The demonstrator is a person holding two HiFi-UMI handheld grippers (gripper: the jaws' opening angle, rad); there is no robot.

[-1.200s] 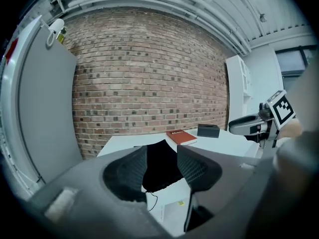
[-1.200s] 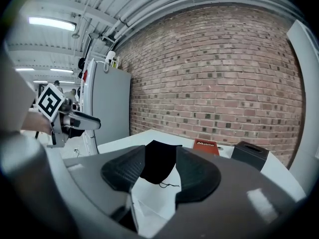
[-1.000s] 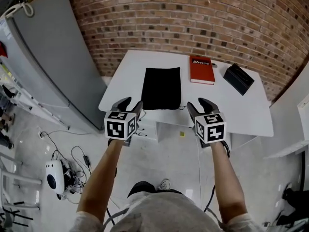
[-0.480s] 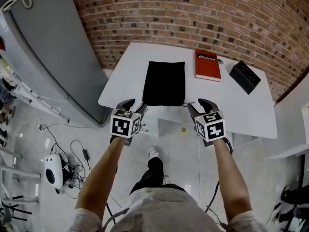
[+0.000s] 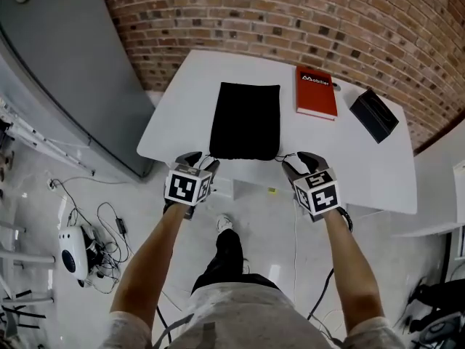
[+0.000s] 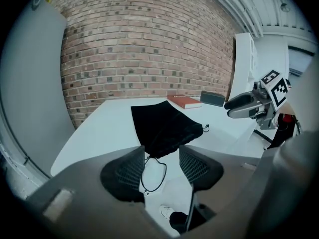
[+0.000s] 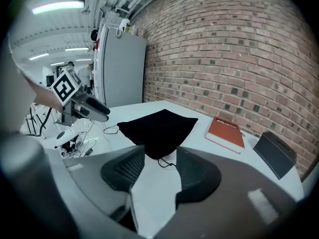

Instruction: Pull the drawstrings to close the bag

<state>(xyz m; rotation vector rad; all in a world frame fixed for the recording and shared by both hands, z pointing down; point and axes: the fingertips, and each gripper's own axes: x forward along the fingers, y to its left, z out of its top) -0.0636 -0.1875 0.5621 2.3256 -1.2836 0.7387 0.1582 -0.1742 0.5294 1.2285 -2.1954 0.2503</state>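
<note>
1. Bag status: the flat black fabric drawstring bag (image 5: 245,121) lies on the white rectangular surface (image 5: 174,115). Its mouth end is toward me at the near edge, and the closed end points at the red brick wall (image 5: 290,13).
2. My left tongs (image 5: 200,159) sit just off the bag's near left corner. They're released, jaws wide apart, and they've just been opening further. The thin black cord loop (image 6: 152,176) on that side shows in the gap between the jaws, but neither pad presses on it.
3. My right tongs (image 5: 299,161) are at the near right corner, also released with the jaws spread. The short black cord end (image 7: 167,162) trails out of the bag just ahead of the gap, nothing pinched.
4. Both tongs tilt down toward the surface edge, one on each side of the bag.
5. Other stuff on the surface: a red hardcover book (image 5: 316,91) lies flat just right of the bag. A black rectangular box (image 5: 373,115) sits further right near the far corner. Neither touches the bag.
6. Off to the left stands a tall grey cabinet (image 5: 65,71). Down on the pale floor (image 5: 43,195) there's a tangle of thin cables (image 5: 109,231) and a small white device (image 5: 67,253).
</note>
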